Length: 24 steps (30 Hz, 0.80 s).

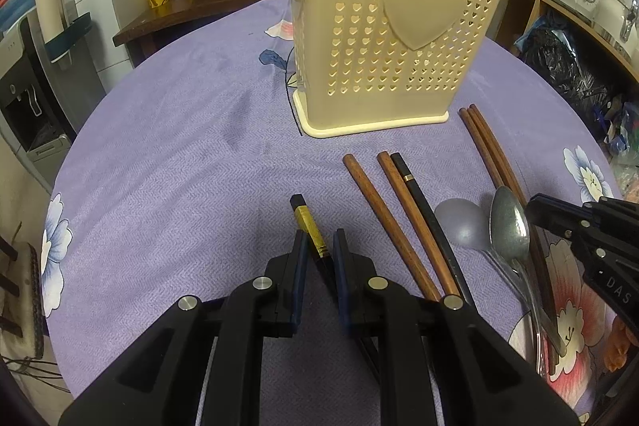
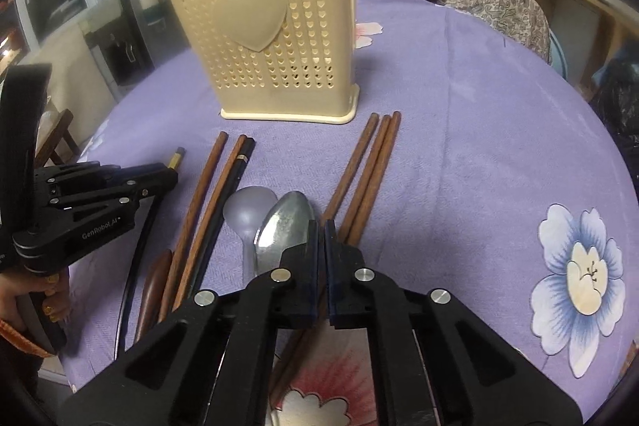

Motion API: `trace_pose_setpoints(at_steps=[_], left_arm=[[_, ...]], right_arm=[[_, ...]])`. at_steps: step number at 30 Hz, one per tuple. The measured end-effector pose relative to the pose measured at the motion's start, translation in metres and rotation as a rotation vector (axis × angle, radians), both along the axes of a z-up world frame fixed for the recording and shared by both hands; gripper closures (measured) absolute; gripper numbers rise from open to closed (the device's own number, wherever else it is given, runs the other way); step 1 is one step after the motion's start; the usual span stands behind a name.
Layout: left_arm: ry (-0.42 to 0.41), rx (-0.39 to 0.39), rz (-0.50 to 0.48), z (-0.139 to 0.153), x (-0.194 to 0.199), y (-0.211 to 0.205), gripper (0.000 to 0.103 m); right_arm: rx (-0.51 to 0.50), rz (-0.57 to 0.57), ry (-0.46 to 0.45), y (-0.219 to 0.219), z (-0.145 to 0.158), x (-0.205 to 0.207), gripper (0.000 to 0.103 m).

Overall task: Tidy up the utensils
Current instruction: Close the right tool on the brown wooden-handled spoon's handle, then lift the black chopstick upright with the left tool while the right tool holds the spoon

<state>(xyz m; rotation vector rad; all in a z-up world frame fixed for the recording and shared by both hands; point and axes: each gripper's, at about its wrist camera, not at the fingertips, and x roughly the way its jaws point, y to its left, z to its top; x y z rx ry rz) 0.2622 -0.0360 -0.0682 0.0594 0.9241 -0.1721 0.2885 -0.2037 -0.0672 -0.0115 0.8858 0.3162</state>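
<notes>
Right wrist, chopsticks (image 2: pixel 361 182) hidden beneath claw (image 2: pixel 321 226)

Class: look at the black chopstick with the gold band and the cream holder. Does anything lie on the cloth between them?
Nothing visible does. The gold-banded black chopstick points toward the cream holder across bare purple cloth; the brown chopsticks lie off to its right.

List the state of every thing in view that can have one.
Left tongs: shut on the gold-banded black chopstick.
Right tongs: shut beside the metal spoon's bowl; a grip cannot be told.
Metal spoon: lying bowl-up, overlapping the clear plastic spoon.
Utensil holder: upright on the tablecloth.
Brown chopsticks: lying flat.
</notes>
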Motion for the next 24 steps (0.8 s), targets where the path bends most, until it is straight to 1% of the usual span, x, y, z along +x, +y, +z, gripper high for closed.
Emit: trace_pose_setpoints(at_steps=[1,2,3,4,5,6,7,8,10,12,13,14,16,17,21,24], left_arm=[[0.001,-0.001,0.001,0.000,0.000,0.000,0.088],[0.001,-0.003,0.000,0.000,0.000,0.000,0.088],[0.001,-0.003,-0.002,0.000,0.000,0.000,0.088],[-0.001,0.000,-0.007,0.000,0.000,-0.001,0.088],[-0.002,0.003,-0.012,0.000,-0.001,0.000,0.088],[-0.002,0.004,-0.016,0.000,0.000,0.000,0.087],[0.001,0.002,-0.018,0.000,0.000,0.000,0.087],[0.003,0.000,-0.019,0.000,0.000,0.001,0.087],[0.008,-0.004,-0.025,0.000,0.002,0.003,0.087],[0.009,-0.005,-0.031,0.001,0.002,0.005,0.087],[0.009,-0.004,-0.032,0.001,0.001,0.006,0.087],[0.010,-0.006,-0.032,0.001,0.001,0.008,0.087],[0.014,-0.019,-0.028,0.001,0.001,0.013,0.086],[0.016,-0.027,-0.026,0.001,0.001,0.015,0.086],[0.015,-0.034,-0.026,0.001,0.000,0.017,0.086],[0.011,-0.034,-0.024,0.000,0.001,0.017,0.086]], right_arm=[[0.015,-0.005,-0.003,-0.003,0.002,-0.002,0.099],[0.035,-0.002,-0.010,-0.003,0.004,-0.005,0.094],[0.049,0.007,-0.006,0.000,0.006,-0.010,0.075],[0.056,0.002,-0.003,0.003,0.007,-0.015,0.061],[0.077,-0.003,-0.014,0.006,0.010,-0.022,0.044],[0.110,0.016,-0.034,0.012,0.014,-0.033,0.044],[0.118,0.038,-0.032,0.019,0.016,-0.038,0.045],[0.126,0.065,-0.023,0.028,0.018,-0.045,0.047],[0.156,0.127,-0.009,0.047,0.021,-0.058,0.056],[0.169,0.210,0.030,0.069,0.018,-0.070,0.067],[0.167,0.229,0.046,0.076,0.016,-0.073,0.071],[0.160,0.240,0.064,0.083,0.011,-0.076,0.077],[0.115,0.220,0.080,0.089,0.002,-0.077,0.081],[0.105,0.213,0.069,0.090,0.001,-0.078,0.085],[0.090,0.156,0.065,0.086,0.004,-0.080,0.085],[0.085,0.152,0.089,0.086,0.002,-0.086,0.085]])
